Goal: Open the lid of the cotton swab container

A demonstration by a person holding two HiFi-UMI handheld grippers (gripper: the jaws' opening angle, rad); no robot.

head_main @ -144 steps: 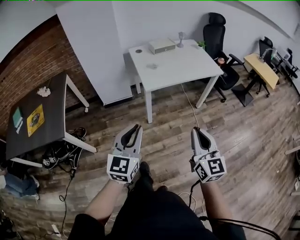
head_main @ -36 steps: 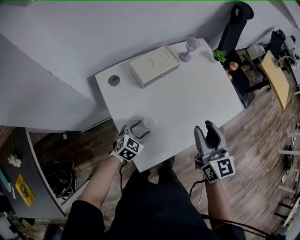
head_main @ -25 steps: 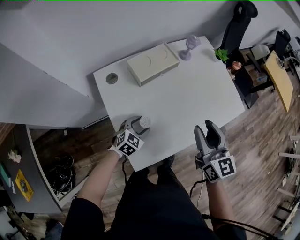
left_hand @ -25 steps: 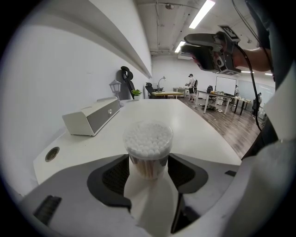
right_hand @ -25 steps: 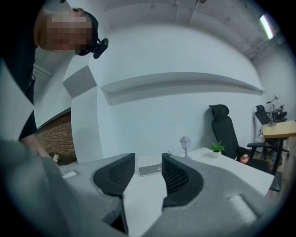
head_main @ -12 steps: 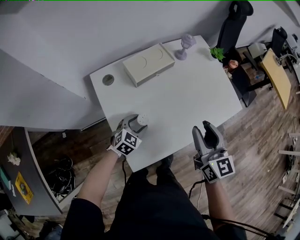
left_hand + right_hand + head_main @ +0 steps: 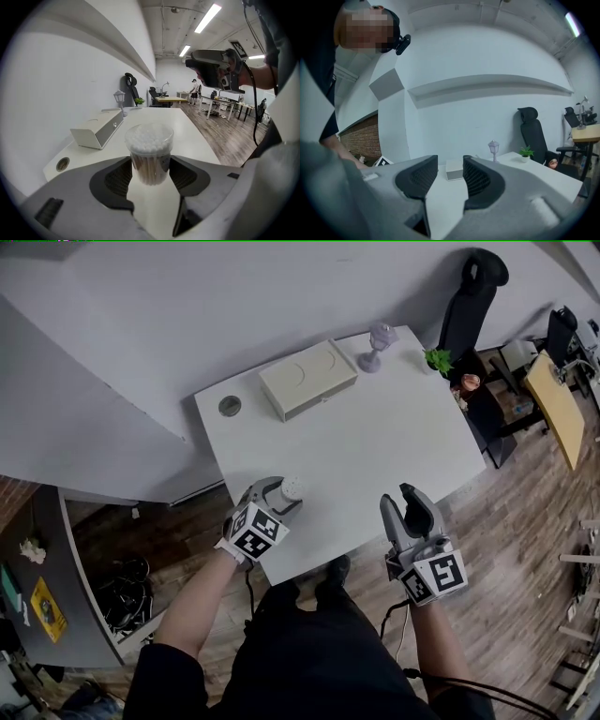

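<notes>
Grasping the cotton swab container [image 7: 149,152] by its clear round body with the left tool [image 7: 150,165], pads pressed to either side, dead centre in the left gripper view. In the head view, sits at lower centre-left [image 7: 292,487], close to the near left corner of the white table [image 7: 375,446]. Cannot tell whether standing on the table or raised just off it. Looks capped, with the clear lid [image 7: 149,133] over the white swab heads, though hard to be sure through see-through plastic; fits a lid yet to come off as well as one set back on. Holding the right tool [image 7: 412,495] unclenched at lower right of the head view, jaws a little apart with nothing between them, off the table's near edge and well apart from the container. Plenty to go wrong if prying at that lid: pinching a slick round wall low down invites spinning or tipping; squeezing harder could flex the wall and bind the lid; freeing it with a jerk could scatter swabs over table and floor, so near the edge; missing the thin rim with broad jaws could shove the tub out of the left grip. Clear of all this, in the upper part of the head view: beige box [image 7: 307,379] and small lamp [image 7: 378,338].
</notes>
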